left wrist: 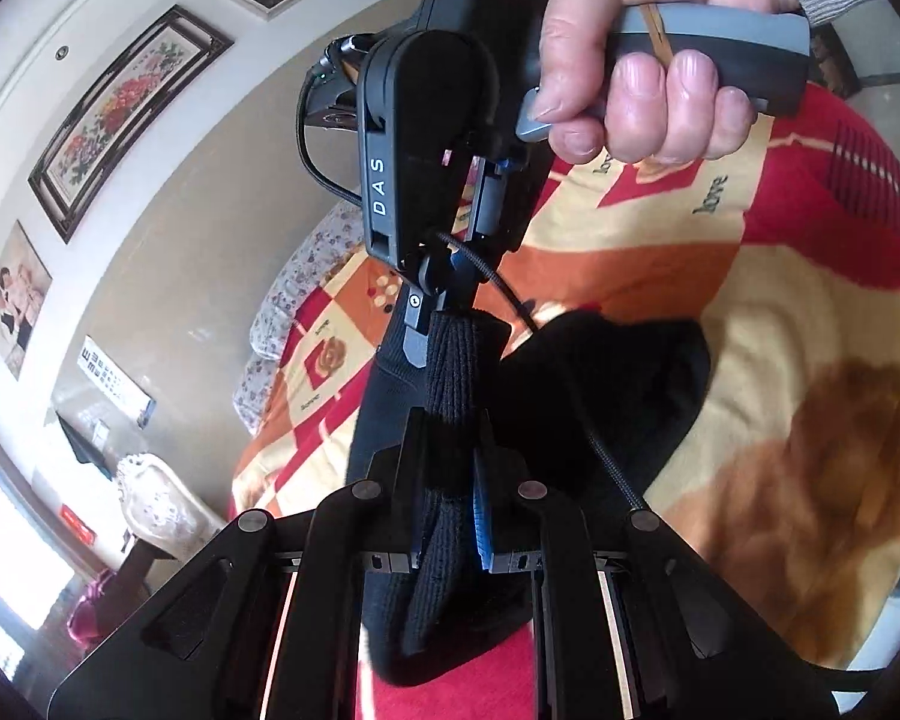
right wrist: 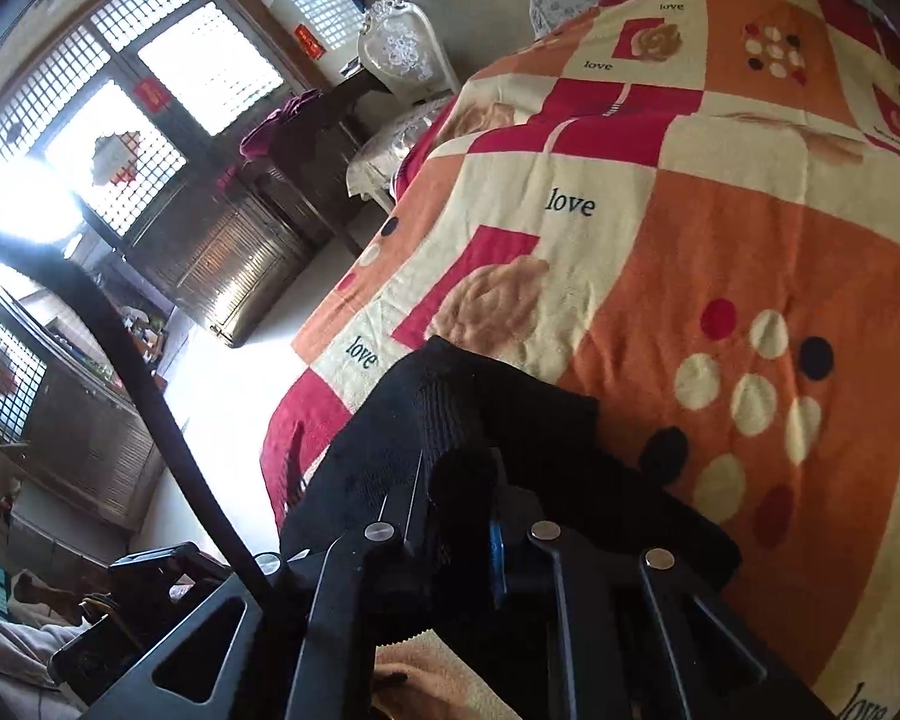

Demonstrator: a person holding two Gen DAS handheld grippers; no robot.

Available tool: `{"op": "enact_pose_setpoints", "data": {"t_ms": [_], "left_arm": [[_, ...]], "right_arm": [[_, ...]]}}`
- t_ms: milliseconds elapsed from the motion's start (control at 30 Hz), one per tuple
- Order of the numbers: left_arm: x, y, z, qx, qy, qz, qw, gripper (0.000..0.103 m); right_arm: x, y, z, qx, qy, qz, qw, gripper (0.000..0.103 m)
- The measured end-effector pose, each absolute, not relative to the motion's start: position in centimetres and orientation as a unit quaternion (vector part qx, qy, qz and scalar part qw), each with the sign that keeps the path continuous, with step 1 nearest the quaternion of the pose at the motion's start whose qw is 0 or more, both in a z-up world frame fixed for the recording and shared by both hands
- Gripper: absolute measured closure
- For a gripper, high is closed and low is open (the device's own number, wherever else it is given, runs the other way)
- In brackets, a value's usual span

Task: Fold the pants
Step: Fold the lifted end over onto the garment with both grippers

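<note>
The black knit pants (left wrist: pixel 600 384) lie bunched on a bed blanket (left wrist: pixel 780 300) with red, orange and cream squares. My left gripper (left wrist: pixel 450 438) is shut on a ribbed band of the pants, which runs up between its fingers. Just beyond it, a hand (left wrist: pixel 642 60) holds my right gripper (left wrist: pixel 429 330), which pinches the same band of fabric. In the right wrist view, my right gripper (right wrist: pixel 456 480) is shut on the black pants (right wrist: pixel 480 396) near the bed's corner, and the fabric hides its tips. Both grippers hold the cloth close together.
The blanket (right wrist: pixel 690 210) spreads far to the right, and floral pillows (left wrist: pixel 306 276) lie at its head. A white chair (right wrist: pixel 402 48) and a dark wooden cabinet (right wrist: pixel 234 252) stand beside the bed. A black cable (right wrist: pixel 120 348) arcs across the left. Framed pictures (left wrist: pixel 126 114) hang on the wall.
</note>
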State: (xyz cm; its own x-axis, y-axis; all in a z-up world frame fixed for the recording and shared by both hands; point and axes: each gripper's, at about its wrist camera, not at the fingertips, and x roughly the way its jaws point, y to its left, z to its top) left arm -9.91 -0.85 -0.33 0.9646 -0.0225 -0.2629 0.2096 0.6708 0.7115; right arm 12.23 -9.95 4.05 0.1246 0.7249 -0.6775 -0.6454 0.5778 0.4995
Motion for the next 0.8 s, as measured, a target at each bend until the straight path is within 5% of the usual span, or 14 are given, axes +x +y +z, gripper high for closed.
{"op": "enact_pose_setpoints", "data": {"t_ms": [400,500,800], "left_arm": [[-7.0,-6.2,-0.6,0.378,0.175,-0.114,0.902,0.091],[-7.1,-6.6,-1.0,0.367,0.199,-0.111,0.902,0.089],[-12.4,0.9,3.2,0.149,0.232,-0.164,0.947,0.083]], "right_arm": [[14.3,-16.6,-1.0,0.101,0.514,0.426,0.738,0.091],[14.0,-16.7,-2.4,0.098,0.493,0.438,0.745,0.083],[12.7,-18.6,-0.1,0.127,0.481,0.429,0.754,0.07]]}}
